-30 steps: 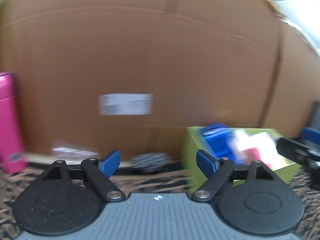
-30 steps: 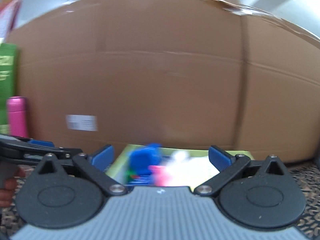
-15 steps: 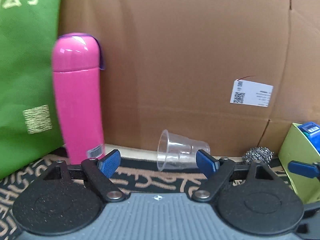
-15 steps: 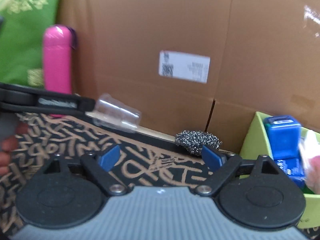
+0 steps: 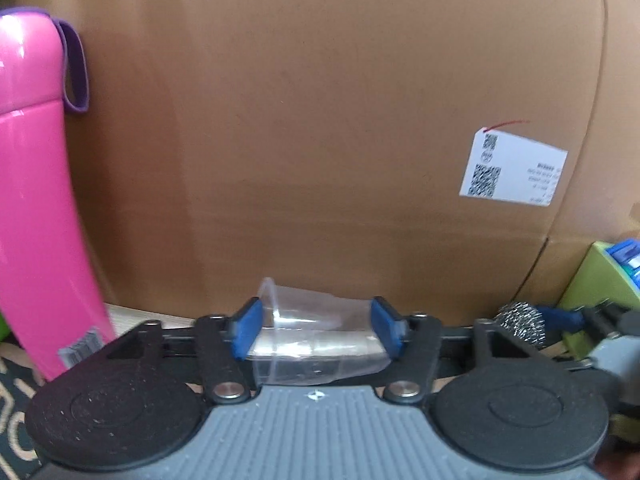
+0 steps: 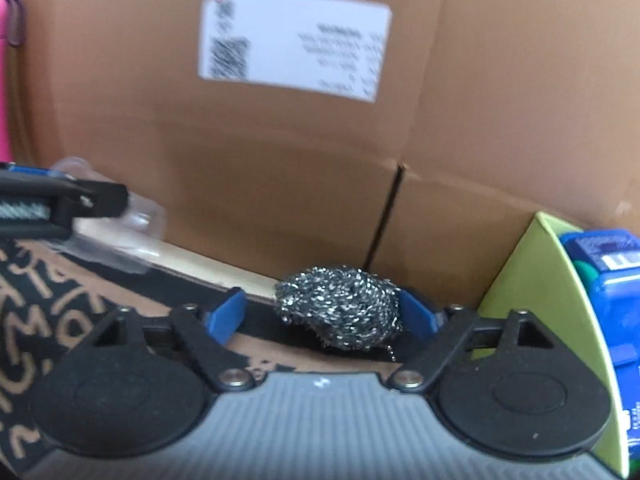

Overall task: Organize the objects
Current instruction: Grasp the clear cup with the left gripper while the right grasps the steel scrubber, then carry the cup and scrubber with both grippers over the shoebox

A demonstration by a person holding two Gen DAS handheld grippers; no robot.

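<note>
Now: left hand-held gripper (image 5: 316, 330) spread, straddling clear plastic cup (image 5: 316, 340) lying on its side, long axis spanning finger to finger | right hand-held gripper (image 6: 322, 318) spread around steel scourer (image 6: 340, 306), beside green box (image 6: 540, 300).

Your left gripper (image 5: 316, 330) sits low and level, jaws part-closed, blue pads (image 5: 246, 328) bracketing something clear; contact on the right pad looks likely, left unclear. Your right gripper (image 6: 322, 316) is also low, jaws wide apart, right pad (image 6: 416, 316) just touching what lies between, left pad apart. Your left gripper's finger (image 6: 64, 200) crosses the right wrist view's left edge.
</note>
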